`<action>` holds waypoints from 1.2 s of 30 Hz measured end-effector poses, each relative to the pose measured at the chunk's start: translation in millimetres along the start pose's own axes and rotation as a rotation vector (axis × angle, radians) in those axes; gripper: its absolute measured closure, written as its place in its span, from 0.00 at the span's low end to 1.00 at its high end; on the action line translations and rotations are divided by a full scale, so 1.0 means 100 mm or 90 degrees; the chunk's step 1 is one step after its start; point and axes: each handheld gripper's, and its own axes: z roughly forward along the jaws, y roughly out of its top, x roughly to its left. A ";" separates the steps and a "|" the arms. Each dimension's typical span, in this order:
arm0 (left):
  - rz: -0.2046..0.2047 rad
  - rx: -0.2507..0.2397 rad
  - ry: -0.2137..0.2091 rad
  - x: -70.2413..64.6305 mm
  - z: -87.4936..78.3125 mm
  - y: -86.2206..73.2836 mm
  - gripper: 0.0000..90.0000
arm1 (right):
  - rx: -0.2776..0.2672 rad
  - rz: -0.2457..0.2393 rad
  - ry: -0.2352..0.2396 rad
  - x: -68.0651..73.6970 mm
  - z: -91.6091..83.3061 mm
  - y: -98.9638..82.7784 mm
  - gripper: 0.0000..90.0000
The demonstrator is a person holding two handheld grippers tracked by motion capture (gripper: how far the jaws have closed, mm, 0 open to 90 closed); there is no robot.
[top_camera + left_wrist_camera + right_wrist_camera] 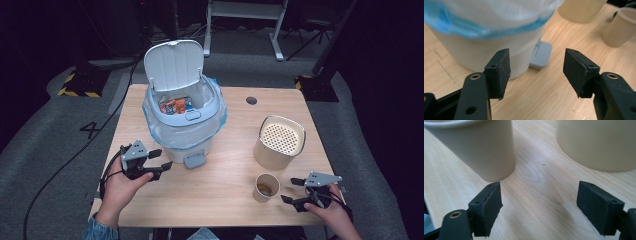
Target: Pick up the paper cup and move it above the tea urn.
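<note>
overhead, pale wood table [220, 200] (grey carpet [55, 125], dark room)

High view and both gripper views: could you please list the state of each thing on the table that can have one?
Bin lid: flipped up, open.
Trash bin: upright, lined with a bag, a colourful packet inside.
Paper cup: upright, brownish remains inside.
Beige canister: tilted, perforated top on.
Left gripper: open, nothing between its jaws.
Right gripper: open, nothing between its jaws, beside the cup.
</note>
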 end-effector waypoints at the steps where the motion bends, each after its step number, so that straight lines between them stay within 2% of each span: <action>1: -0.003 0.005 0.002 0.01 0.03 -0.03 0.44 | -0.002 -0.004 0.005 0.02 0.00 0.01 0.23; 5: -0.018 0.021 0.000 0.02 0.13 -0.16 0.43 | -0.012 -0.011 0.017 0.08 0.00 0.04 0.22; 9: -0.019 0.044 0.002 0.03 0.23 -0.25 0.43 | -0.026 -0.005 0.028 0.11 0.00 0.05 0.20; 11: -0.009 0.079 0.011 0.04 0.32 -0.33 0.42 | -0.043 -0.002 0.046 0.14 0.01 0.06 0.19; 13: -0.006 0.097 0.012 0.04 0.37 -0.37 0.41 | -0.051 0.001 0.053 0.17 0.02 0.08 0.19; 19: -0.005 0.125 0.010 0.04 0.47 -0.45 0.38 | -0.065 -0.006 0.068 0.27 0.09 0.15 0.18; 27: 0.009 0.158 0.027 0.05 0.55 -0.53 0.34 | -0.077 -0.019 0.070 0.38 0.23 0.22 0.18; 30: 0.010 0.142 0.028 0.06 0.56 -0.55 0.32 | -0.087 -0.027 0.073 0.43 0.29 0.25 0.19; 31: 0.011 0.126 0.028 0.09 0.57 -0.57 0.31 | -0.094 -0.030 0.075 0.45 0.32 0.26 0.21; 33: 0.003 0.124 0.030 0.10 0.57 -0.57 0.31 | -0.100 -0.037 0.072 0.47 0.35 0.27 0.21; 36: 0.007 0.125 0.035 0.09 0.57 -0.57 0.30 | -0.108 -0.042 0.063 0.48 0.38 0.28 0.24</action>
